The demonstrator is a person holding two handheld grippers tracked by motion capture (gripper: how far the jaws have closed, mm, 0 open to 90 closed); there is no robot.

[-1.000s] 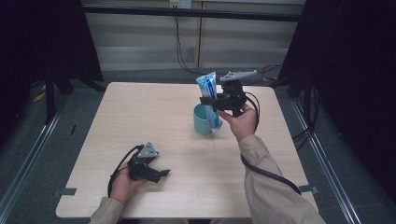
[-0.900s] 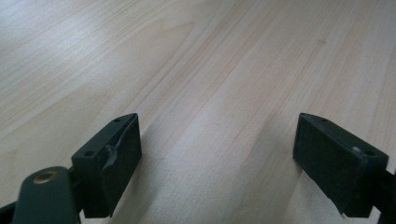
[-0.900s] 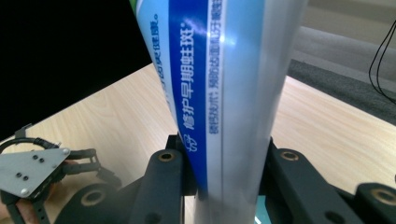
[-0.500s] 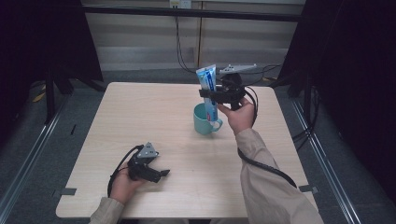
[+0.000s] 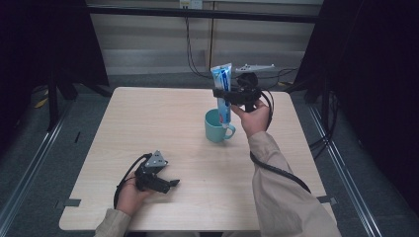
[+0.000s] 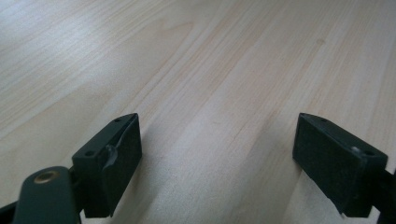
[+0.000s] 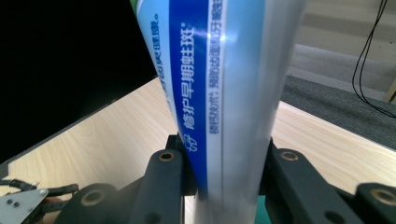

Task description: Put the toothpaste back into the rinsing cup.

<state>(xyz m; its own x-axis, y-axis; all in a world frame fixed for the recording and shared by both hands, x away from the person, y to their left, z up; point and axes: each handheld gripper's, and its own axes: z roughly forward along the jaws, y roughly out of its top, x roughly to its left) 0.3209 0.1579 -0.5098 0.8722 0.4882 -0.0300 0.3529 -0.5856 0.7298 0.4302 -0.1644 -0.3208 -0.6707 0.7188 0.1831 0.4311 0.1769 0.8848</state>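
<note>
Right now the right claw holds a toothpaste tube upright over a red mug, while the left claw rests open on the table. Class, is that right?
Not quite: the mug is teal, not red, as the high view shows. The right claw does hold the toothpaste tube upright over it, and the left claw rests open on the table.

Lighting: desk evenly lit from overhead; frame edges dark. Glare streak on toothpaste tube, upper centre. Near fingers slightly soft-focused.
</note>
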